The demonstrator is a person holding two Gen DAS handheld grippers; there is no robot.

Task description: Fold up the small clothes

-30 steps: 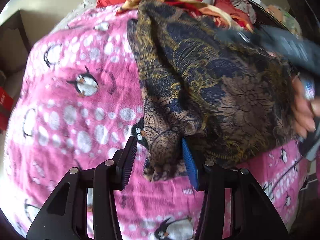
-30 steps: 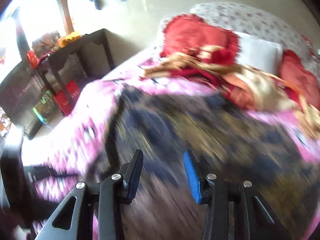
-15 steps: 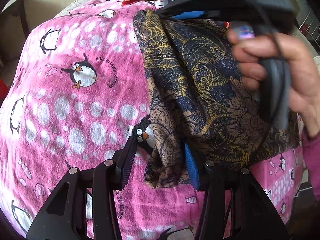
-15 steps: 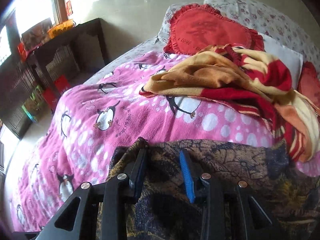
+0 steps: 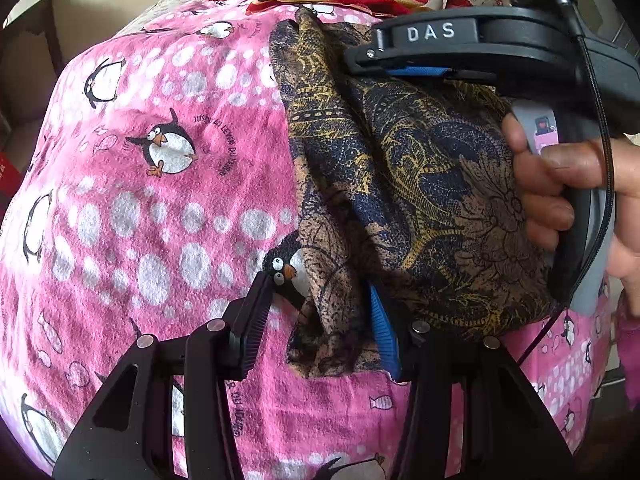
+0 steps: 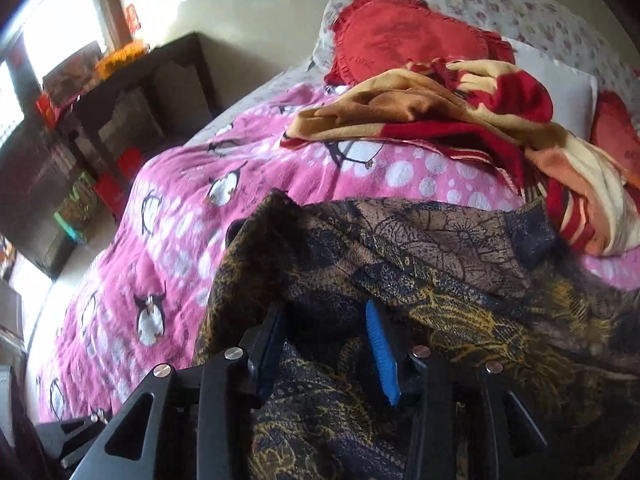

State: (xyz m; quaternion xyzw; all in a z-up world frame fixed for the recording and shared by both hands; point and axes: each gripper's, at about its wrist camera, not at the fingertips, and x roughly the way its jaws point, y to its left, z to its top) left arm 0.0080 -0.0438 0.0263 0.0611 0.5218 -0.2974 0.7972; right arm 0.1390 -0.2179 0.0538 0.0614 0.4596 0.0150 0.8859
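A dark blue, brown and gold patterned garment [image 5: 404, 184] lies on a pink penguin blanket [image 5: 152, 200]. My left gripper [image 5: 316, 320] is open, with the garment's near corner lying between its fingers. My right gripper [image 6: 326, 336] is open over the garment [image 6: 440, 280] near its far left corner. In the left wrist view the right gripper [image 5: 404, 68] lies across the garment's far edge, held by a hand [image 5: 560, 192].
A rumpled red, orange and cream cloth [image 6: 460, 120] and red pillows [image 6: 400, 36] lie at the head of the bed. Dark shelving [image 6: 100, 120] stands left of the bed. The blanket's edge drops off at the left.
The right gripper swept from over the garment's middle to its far left corner and settled there. The left gripper stayed at the near corner.
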